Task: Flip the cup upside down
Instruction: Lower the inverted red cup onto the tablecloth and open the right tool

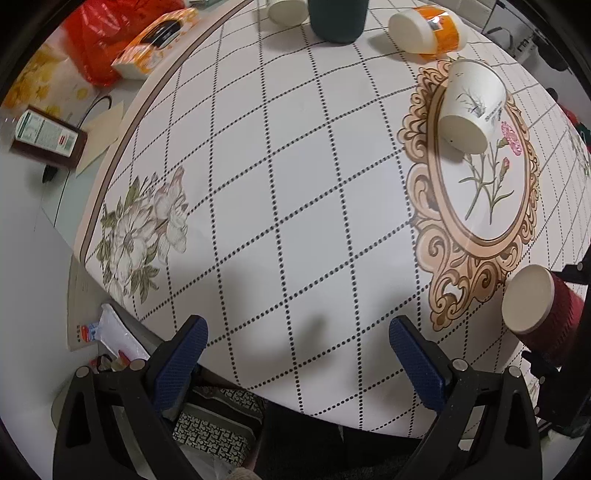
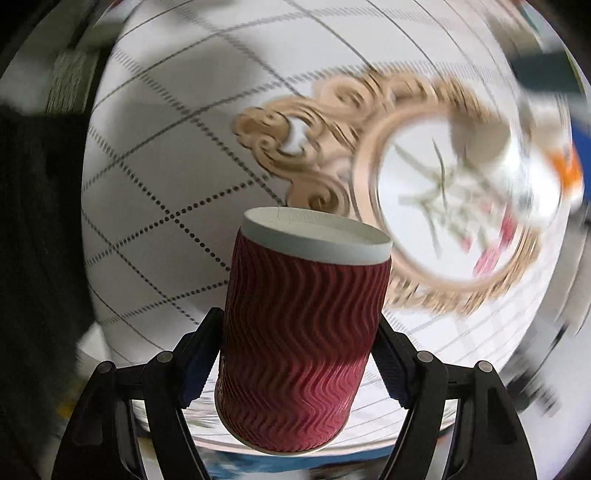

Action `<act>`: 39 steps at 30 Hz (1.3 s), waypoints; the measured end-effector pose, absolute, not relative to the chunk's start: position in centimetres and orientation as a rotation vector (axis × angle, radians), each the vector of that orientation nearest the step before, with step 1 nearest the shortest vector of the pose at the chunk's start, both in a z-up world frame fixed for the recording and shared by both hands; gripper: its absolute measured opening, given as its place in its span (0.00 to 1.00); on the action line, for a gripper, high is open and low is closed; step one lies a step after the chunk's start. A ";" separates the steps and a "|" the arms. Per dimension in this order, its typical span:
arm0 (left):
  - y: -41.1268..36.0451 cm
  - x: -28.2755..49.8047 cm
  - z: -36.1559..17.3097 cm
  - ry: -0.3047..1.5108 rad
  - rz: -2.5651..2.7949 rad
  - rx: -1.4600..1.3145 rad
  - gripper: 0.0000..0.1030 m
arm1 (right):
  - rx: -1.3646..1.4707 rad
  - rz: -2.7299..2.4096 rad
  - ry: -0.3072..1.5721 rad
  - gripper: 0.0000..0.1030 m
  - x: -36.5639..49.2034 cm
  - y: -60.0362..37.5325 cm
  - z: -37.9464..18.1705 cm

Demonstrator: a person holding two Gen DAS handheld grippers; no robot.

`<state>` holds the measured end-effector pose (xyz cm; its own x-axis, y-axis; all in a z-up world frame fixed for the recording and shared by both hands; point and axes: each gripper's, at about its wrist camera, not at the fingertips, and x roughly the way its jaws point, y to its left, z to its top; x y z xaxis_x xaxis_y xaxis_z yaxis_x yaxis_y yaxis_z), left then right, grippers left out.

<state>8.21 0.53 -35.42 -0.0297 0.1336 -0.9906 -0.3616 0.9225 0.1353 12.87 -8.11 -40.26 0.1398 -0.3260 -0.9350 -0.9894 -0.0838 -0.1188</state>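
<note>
Above the near edge of the bench (image 1: 295, 192), the left gripper (image 1: 298, 354) hovers with its blue-padded fingers (image 1: 181, 365) spread wide and nothing between them, pointing out across the patterned cloth. At the far right of the left wrist view the right gripper (image 2: 299, 354) carries the red cup (image 2: 299, 332), its two fingers (image 2: 199, 369) pressed against the ribbed sides near the rim end. The cup is clear of the bench, its flat pale base (image 1: 526, 298) turned toward the left camera; in the right wrist view the base points away from the gripper, and the backdrop there is smeared, so the exact tilt is hard to judge.

Counted across the bench: one red cup in the grip, one white paper cup (image 1: 471, 105) upside down and leaning on the ornate oval print, one orange-banded cup (image 1: 428, 31) on its side, one dark green container (image 1: 338, 18), and one more pale cup (image 1: 287, 11) at the far edge. That makes four cups and one container
</note>
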 end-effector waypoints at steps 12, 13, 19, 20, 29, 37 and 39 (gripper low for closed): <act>-0.8 9.5 -35.5 1.551 0.348 -0.164 0.98 | -1.077 0.765 1.728 0.76 20.1 -11.2 -40.8; -0.8 9.5 -35.7 1.551 0.344 -0.165 0.98 | -1.041 0.751 1.749 0.76 21.0 -11.3 -41.0; -1.1 9.9 -36.3 1.556 0.326 -0.169 0.98 | -0.884 0.685 1.832 0.76 23.7 -12.5 -41.7; -1.1 9.8 -36.3 1.558 0.322 -0.170 0.98 | -0.867 0.677 1.839 0.76 22.9 -12.7 -41.7; -1.7 9.5 -36.7 1.564 0.307 -0.162 0.98 | -0.677 0.578 1.918 0.77 26.7 -14.8 -42.8; -1.6 9.5 -37.3 1.567 0.297 -0.173 0.98 | -0.614 0.527 1.963 0.82 28.3 -15.9 -43.8; -1.6 9.6 -37.5 1.569 0.292 -0.177 0.98 | -0.604 0.524 1.952 0.89 29.3 -16.2 -43.4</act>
<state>9.58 -1.64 -37.48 -0.0228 0.0702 -0.9973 -0.2933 0.9532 0.0738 29.25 -16.19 -43.40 -0.3893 -0.1875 -0.9018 -0.6140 0.7827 0.1023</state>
